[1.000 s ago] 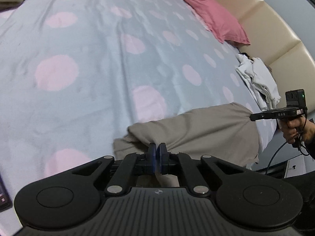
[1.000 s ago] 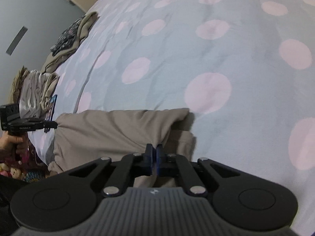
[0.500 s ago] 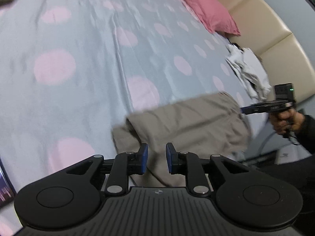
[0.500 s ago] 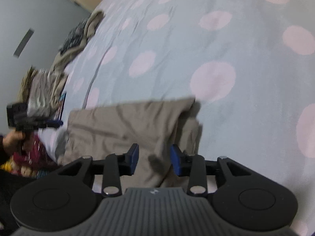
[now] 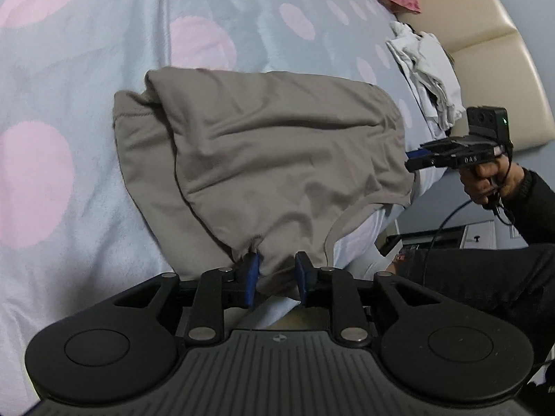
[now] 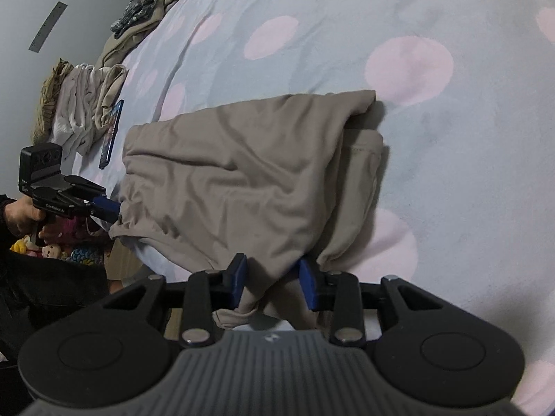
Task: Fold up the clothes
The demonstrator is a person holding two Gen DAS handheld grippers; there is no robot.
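The left gripper point(image 5: 276, 279) stands with its blue pads parted, having just been opening, the near edge of the taupe garment point(image 5: 277, 159) loose between them. The right gripper point(image 6: 274, 284) has just been closing; its pads are also apart around a bunched corner of the cloth. The garment lies folded at the edge of the polka-dot bedspread point(image 6: 347, 52).

left tool point(image 5: 275, 279): jaws apart, opening | taupe garment point(image 5: 270, 159) between | bedspread point(image 5: 86, 69)
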